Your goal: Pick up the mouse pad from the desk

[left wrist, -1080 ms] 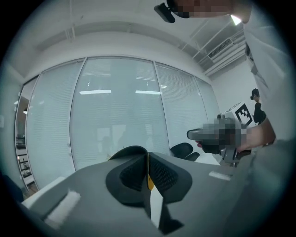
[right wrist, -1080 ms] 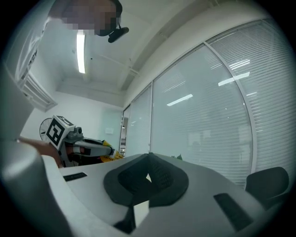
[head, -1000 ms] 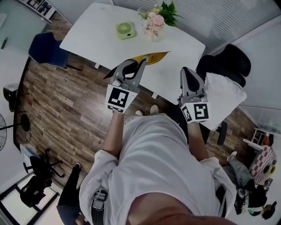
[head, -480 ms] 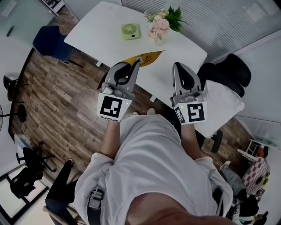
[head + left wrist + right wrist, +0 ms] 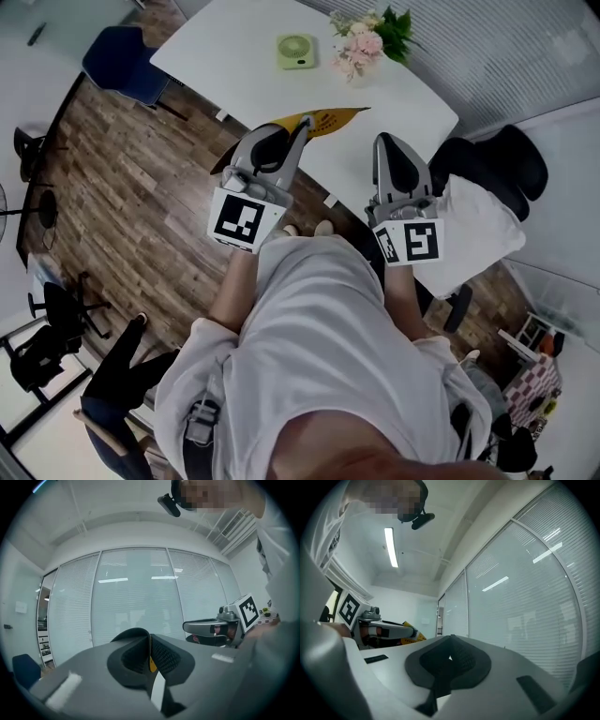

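The left tongs (image 5: 302, 129) are clamped on one end of the yellow mouse pad (image 5: 330, 119), which juts over the near edge of the white surface (image 5: 234, 66); its far end may be clear of the top. The right tongs (image 5: 388, 142) are closed and empty. A green fan (image 5: 295, 51) and flowers (image 5: 368, 42) stand farther back, well apart from the pad. A black chair (image 5: 502, 164) is beside the right tongs.
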Motion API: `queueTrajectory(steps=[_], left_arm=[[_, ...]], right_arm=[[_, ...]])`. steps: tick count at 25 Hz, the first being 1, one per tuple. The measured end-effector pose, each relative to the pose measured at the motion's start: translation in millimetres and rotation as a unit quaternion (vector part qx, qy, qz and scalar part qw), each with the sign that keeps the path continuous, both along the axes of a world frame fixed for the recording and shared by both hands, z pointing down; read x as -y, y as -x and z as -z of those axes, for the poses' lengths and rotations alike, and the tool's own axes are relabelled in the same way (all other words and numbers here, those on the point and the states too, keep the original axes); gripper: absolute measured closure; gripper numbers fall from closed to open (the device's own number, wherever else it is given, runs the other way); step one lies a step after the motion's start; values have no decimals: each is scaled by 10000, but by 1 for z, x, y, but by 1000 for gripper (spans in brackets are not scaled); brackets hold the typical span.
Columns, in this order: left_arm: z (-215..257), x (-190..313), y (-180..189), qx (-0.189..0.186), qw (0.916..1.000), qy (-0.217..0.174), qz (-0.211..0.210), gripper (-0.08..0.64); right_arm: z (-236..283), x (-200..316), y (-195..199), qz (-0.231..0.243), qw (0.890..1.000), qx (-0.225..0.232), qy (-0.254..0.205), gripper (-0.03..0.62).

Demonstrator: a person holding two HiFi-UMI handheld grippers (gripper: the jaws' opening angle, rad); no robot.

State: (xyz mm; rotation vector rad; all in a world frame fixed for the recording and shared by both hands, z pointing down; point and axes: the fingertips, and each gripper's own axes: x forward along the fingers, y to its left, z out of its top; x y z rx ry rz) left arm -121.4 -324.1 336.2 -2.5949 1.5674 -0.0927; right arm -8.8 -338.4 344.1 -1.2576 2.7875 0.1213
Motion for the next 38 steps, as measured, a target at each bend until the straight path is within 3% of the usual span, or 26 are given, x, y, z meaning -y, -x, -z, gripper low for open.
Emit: queueTrajectory(steps=[4,16,24,31,38], left_arm=[[-2,0,-1,181,9998,24,92,555],[-13,-5,-17,190,9996,67,200,555],[-15,3,-18,110,9999,-55,-122,555],[-20,28,5,-123,9978,-31,-647,554],[-16,54,66,-387,9949,7,-931,554]], right_arm=[[-7,2,-4,23,10000,-15,67,595],[-17,-1,-24,-86,9998,-188,-37,595],[-23,1,-28,-442,9986,-292,18,595],[-18,14,-1,-876,9947,-536,-44,595],[-12,35,58,-1115,9910,-739,26,595]])
